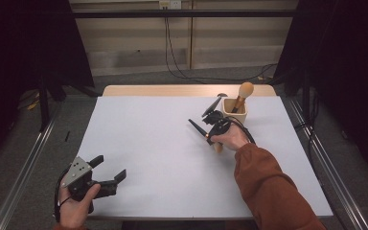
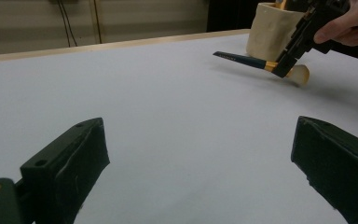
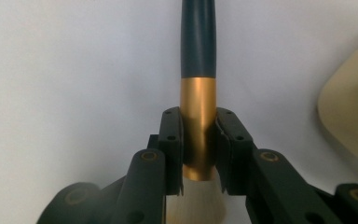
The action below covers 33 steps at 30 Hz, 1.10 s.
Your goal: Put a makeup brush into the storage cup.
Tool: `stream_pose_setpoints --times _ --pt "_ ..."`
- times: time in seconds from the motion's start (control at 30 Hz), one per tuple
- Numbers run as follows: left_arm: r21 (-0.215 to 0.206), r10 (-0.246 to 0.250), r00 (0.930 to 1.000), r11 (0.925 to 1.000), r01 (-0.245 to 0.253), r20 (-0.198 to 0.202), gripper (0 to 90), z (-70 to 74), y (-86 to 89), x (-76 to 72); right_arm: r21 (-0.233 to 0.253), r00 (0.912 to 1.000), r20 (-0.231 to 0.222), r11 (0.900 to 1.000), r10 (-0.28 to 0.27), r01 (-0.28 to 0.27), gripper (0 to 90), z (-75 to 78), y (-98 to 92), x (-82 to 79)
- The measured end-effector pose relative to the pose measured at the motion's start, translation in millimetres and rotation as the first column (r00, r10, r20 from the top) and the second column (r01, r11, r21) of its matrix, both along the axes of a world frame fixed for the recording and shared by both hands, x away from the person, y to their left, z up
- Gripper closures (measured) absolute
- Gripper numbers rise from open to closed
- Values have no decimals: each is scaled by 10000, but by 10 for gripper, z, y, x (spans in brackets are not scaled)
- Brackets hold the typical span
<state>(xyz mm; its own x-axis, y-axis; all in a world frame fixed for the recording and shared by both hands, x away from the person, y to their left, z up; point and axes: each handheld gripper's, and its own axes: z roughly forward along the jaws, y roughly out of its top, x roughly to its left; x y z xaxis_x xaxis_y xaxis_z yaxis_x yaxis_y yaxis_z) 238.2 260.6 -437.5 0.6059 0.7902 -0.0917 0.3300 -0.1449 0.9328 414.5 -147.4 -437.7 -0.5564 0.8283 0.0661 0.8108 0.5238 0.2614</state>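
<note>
My right gripper (image 3: 199, 140) is shut on the gold ferrule of a makeup brush (image 3: 198, 42) with a dark blue handle and pale bristles. In the high view this brush (image 1: 197, 128) hangs tilted just above the white table, held by the right gripper (image 1: 209, 139) right in front of a cream cup (image 1: 235, 115). A second brush with a round tan head (image 1: 245, 89) stands in that cup. My left gripper (image 1: 110, 167) rests open near the front left edge, nothing between its jaws. The left gripper view shows the held brush (image 2: 242, 59) and the cup (image 2: 268, 30) far off.
The white tabletop (image 1: 153, 143) lies bare between the two grippers. A dark utensil (image 1: 214, 104) leans at the cup's left side. Metal rails (image 1: 24, 163) run along both sides of the table, and cables lie on the floor behind it.
</note>
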Motion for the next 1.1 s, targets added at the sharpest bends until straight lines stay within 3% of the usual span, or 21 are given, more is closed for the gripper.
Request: stream_pose_setpoints --times 0.4,0.7,0.83,1.0,1.1 --pt "2 65 10000 10000 -65 -21 32 -1 -1 2 999 9929 1183 9948 89 -208 742 110 -145 -108" --pt "1 90 10000 10000 -90 -40 30 -3 -3 1 1793 9709 2394 9829 -14 -428 741 156 -237 -206" --pt "14 85 10000 10000 -85 -24 30 -1 1 1 2286 9565 2915 9718 -122 -573 742 183 -279 -243" --pt "-24 72 10000 10000 -72 17 30 -2 -1 -1 2835 9464 3217 9567 -301 -660 741 190 -324 -279" --pt "-13 45 10000 10000 -45 44 30 0 0 0 3294 9401 3363 9422 -566 -611 741 184 -360 -302"
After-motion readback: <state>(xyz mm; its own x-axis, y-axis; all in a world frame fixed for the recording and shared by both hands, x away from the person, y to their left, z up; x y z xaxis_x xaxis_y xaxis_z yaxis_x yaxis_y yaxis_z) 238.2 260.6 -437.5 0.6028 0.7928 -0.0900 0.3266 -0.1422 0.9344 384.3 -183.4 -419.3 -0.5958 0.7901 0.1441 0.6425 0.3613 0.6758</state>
